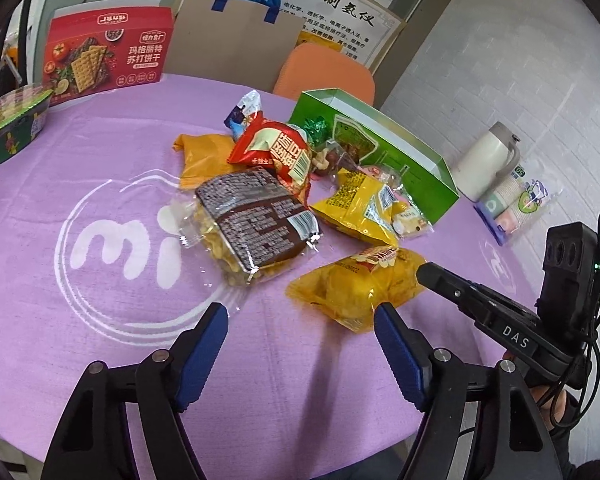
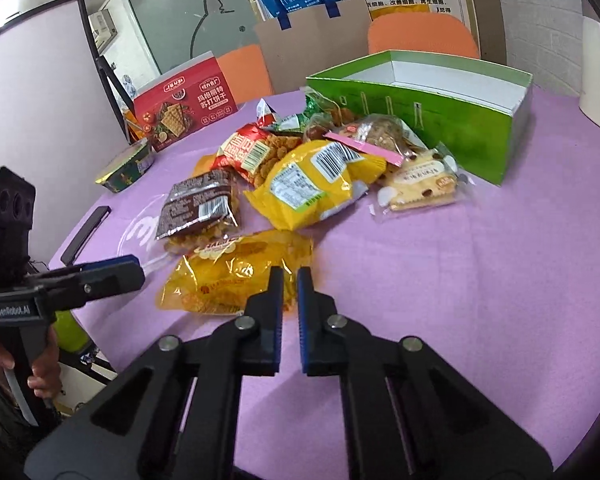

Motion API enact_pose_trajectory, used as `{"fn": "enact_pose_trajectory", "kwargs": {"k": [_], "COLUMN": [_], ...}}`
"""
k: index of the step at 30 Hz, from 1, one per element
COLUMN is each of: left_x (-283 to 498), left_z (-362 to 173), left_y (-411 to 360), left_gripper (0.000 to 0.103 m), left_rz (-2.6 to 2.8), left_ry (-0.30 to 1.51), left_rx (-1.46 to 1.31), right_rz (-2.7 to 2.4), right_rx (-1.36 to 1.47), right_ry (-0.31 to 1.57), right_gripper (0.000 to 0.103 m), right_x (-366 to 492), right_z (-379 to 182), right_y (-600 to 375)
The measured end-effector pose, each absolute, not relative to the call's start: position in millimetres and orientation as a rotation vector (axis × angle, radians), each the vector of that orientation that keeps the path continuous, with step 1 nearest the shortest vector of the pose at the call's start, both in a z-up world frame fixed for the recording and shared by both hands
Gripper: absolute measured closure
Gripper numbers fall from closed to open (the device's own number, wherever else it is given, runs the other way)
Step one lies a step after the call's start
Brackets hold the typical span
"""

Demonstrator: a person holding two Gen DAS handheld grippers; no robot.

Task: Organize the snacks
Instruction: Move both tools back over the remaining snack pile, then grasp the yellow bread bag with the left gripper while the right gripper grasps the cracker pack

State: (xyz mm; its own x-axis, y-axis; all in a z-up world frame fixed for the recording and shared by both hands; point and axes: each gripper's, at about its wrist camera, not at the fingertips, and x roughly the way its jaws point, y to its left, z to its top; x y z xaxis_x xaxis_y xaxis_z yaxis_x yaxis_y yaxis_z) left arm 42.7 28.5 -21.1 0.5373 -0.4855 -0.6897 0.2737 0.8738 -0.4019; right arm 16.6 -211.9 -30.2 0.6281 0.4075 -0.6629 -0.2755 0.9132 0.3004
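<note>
A pile of snack packs lies on the purple table beside an open green box (image 1: 384, 148) (image 2: 440, 112). Nearest is a yellow-orange pack (image 1: 356, 284) (image 2: 236, 272). Behind it lie a brown pack (image 1: 252, 216) (image 2: 200, 208), a yellow pack (image 1: 360, 204) (image 2: 312, 188), a red pack (image 1: 276, 148) (image 2: 248, 152) and a biscuit pack (image 2: 416, 188). My left gripper (image 1: 300, 312) is open and empty, just short of the yellow-orange pack. My right gripper (image 2: 289, 276) is nearly shut with a narrow gap, its tips at that pack's near edge; whether it pinches the pack is unclear.
A red cracker box (image 1: 108, 56) (image 2: 188, 104) stands at the far edge. A green bowl pack (image 1: 8, 128) (image 2: 128, 168) sits at the left. A white flask (image 1: 488, 160) and wrapped paper cups (image 1: 516, 204) stand right of the green box. Orange chairs and a paper bag are behind the table.
</note>
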Motion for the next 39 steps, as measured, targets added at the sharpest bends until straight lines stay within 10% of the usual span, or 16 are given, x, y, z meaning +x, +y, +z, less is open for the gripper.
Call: {"fn": "enact_pose_trajectory", "kwargs": {"k": [11,15,39], "left_x": [40.7,49.2,69.3], "left_z": [-14.1,0.4,-37.0], "left_y": [-21.8,-43.3,-65.0], "left_gripper": [0.026,0.025,0.024], "left_rz": [-0.581,-0.641,-0.672], "left_ry": [0.905,0.842,0.998], "left_rx": [-0.190,-0.097,-0.100], "right_rz": [0.266,0.188,0.229], "right_rx": [0.226,0.195,-0.017], "right_ry": [0.771,0.733,0.882], "right_gripper": [0.062,0.035,0.018], "right_x": [10.0,19.7,133.9], "right_z": [-27.1,-17.9,-42.2], "right_y": [-251.8,-262.5,-240.5]}}
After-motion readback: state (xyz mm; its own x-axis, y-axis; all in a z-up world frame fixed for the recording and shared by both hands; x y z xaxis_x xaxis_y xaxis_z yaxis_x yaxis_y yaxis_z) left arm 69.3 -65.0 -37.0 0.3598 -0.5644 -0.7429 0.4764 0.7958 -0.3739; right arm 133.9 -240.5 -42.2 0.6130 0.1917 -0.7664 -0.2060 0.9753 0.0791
